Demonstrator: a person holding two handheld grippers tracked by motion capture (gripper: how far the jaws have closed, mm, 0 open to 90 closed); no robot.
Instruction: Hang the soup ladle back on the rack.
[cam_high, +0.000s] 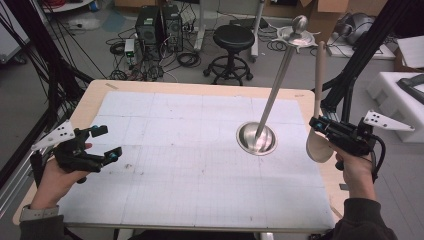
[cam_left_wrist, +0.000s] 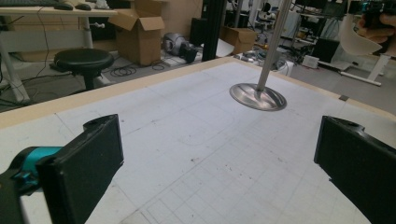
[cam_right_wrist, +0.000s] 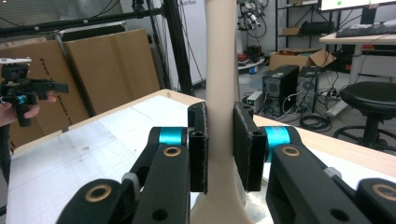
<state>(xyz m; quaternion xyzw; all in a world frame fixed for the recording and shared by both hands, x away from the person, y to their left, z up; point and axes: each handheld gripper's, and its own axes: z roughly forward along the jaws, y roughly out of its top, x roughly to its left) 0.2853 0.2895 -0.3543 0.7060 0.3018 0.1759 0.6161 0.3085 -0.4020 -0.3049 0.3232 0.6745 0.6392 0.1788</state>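
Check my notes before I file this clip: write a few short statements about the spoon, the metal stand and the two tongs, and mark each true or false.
1. The right tongs are shut on the wooden spoon. True.
2. The spoon is held with its bowl pointing up. False: the bowl hangs low and the handle rises.
3. The left tongs are open and hold nothing. True.
4. The metal stand lies flat on its side. False: its round base sits on the table and its pole rises from it.
5. The spoon hangs on the stand. False: they are apart.
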